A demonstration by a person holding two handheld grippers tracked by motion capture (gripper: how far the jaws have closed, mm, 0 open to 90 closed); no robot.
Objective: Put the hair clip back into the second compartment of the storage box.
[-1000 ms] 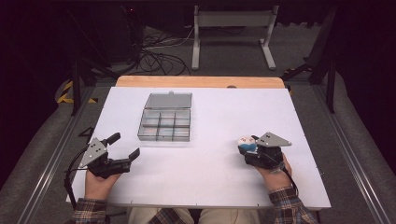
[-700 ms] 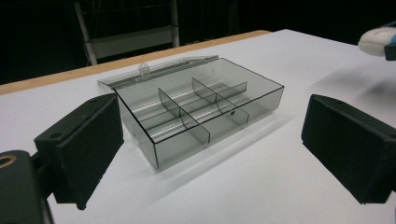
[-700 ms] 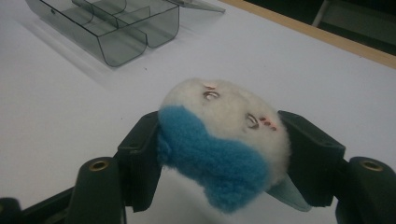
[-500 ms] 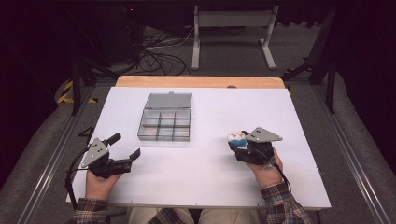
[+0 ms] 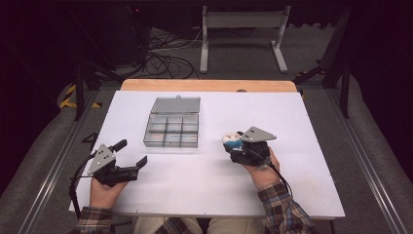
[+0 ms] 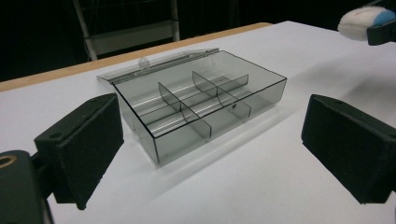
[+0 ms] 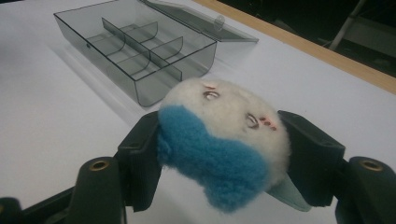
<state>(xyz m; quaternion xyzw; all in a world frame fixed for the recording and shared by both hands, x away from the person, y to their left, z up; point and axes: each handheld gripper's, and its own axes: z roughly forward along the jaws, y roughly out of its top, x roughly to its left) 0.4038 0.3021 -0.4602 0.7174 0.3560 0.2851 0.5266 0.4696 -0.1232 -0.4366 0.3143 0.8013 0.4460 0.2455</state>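
Two black jaws of the right gripper (image 7: 219, 163) squeeze a fluffy white-and-blue plush toy (image 7: 219, 140) — the left gripper (image 6: 215, 154) gapes wide, empty, facing a clear grey plastic compartment box (image 6: 196, 100).

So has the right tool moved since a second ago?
Yes. The right tool, shut on the plush toy, has shifted left across the table, closer to the compartment box.

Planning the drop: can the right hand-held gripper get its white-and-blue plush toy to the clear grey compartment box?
Probably yes: lid open, bare white table between right hand-held gripper, toy and box.
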